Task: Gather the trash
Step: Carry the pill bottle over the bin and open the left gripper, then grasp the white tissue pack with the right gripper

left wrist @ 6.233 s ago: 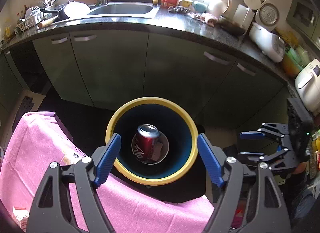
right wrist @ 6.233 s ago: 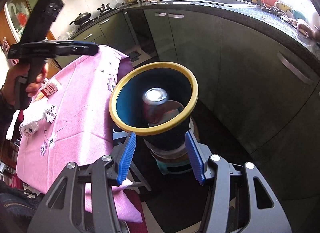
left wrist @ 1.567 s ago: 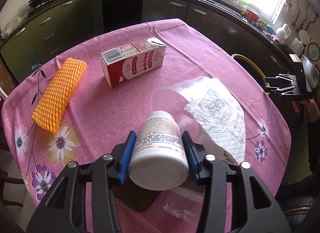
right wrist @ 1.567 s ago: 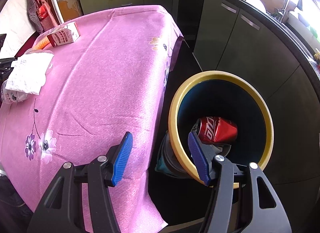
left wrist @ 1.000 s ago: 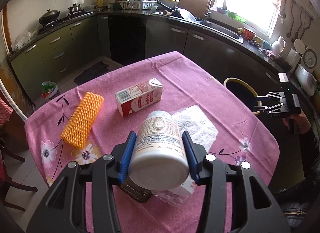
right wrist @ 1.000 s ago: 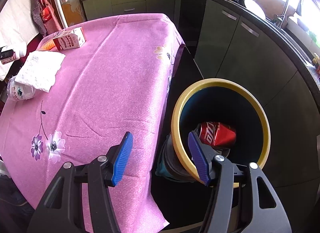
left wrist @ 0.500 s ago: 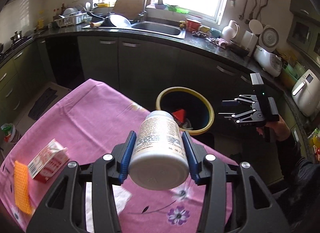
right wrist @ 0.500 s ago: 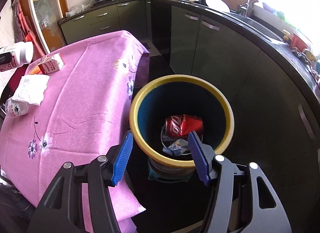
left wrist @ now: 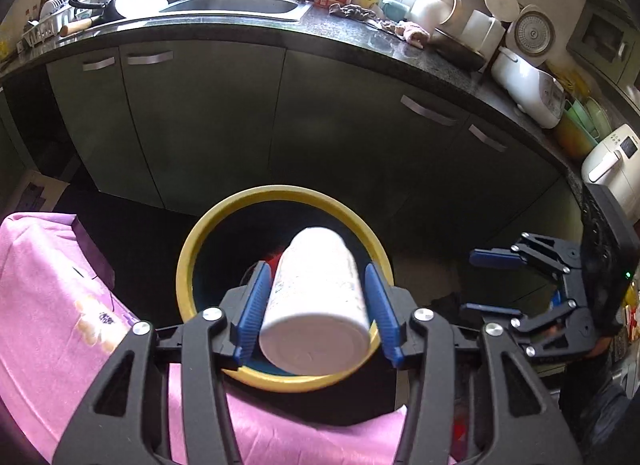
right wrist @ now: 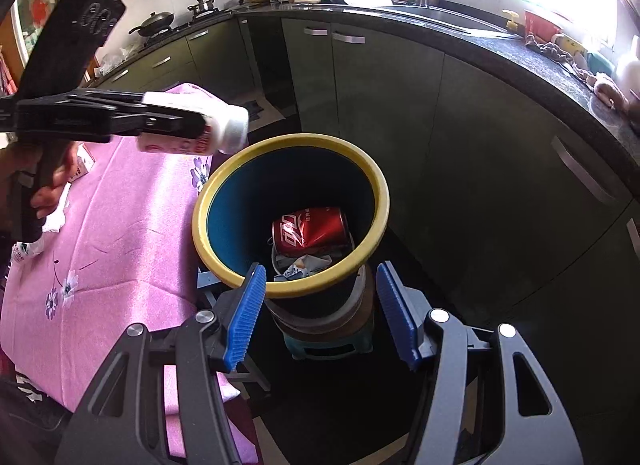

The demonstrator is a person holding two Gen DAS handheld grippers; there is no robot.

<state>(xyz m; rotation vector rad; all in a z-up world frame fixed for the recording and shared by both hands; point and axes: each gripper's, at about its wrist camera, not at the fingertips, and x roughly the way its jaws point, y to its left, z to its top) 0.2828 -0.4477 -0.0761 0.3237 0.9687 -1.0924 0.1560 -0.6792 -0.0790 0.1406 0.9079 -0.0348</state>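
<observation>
White cylindrical plastic bottle (left wrist: 316,301) clamped in left gripper (left wrist: 318,311) above round yellow-rimmed bin (right wrist: 380,189); right gripper (right wrist: 320,311) jaws open; pink floral tablecloth (right wrist: 120,217) left.

This is a home kitchen. A dark stone bench (left wrist: 440,61) curves from nine o'clock round to three, over green cabinet doors (left wrist: 200,117) with metal handles. A steel sink (left wrist: 236,5) with a tap sits under a bright window at twelve o'clock, a dish rack (left wrist: 44,25) at ten. A white rice cooker (left wrist: 528,91) stands at two o'clock. A wok (right wrist: 154,21) rests on a gas hob at eleven o'clock in the right wrist view, beside a pink flowered tablecloth (right wrist: 120,225).
</observation>
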